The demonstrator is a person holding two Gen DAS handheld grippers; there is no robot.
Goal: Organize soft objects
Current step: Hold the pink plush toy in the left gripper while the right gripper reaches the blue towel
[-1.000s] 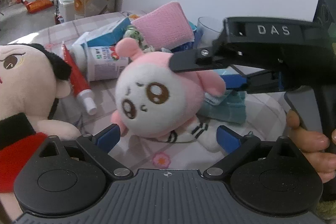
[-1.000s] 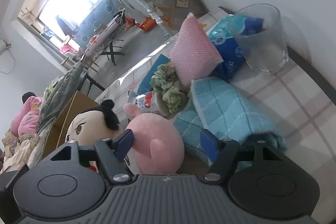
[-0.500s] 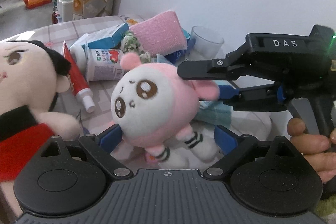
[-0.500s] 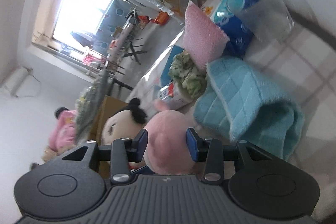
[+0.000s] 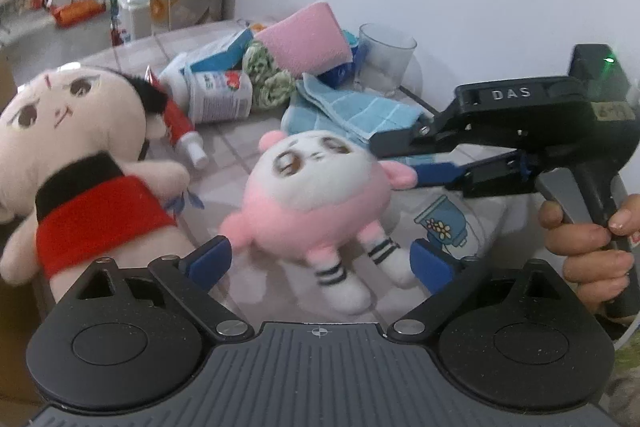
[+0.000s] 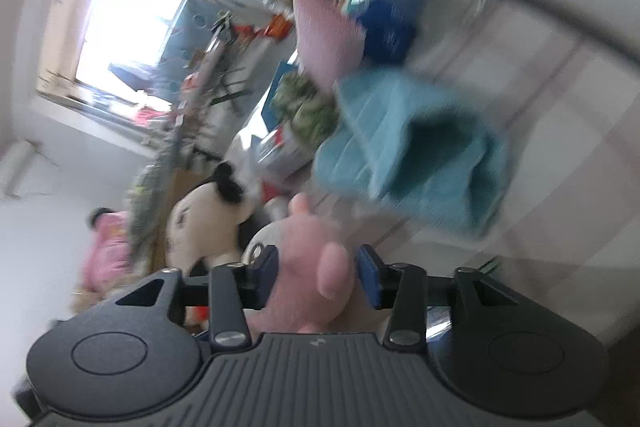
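The right gripper (image 6: pixel 316 277) holds the pink plush (image 5: pixel 316 199) above the table (image 5: pixel 248 143), jaws opening; its blurred view apparently hides the grip. The left gripper (image 5: pixel 320 261) opens, empty.

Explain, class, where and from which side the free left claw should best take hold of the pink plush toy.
Probably the round body of the pink plush toy, from the front. It lies face-up between the left claw's wide-open fingers, legs toward it. The right claw already pinches its far side near the ear, though its jaws are opening, so avoid that side. The thin legs would only dangle.
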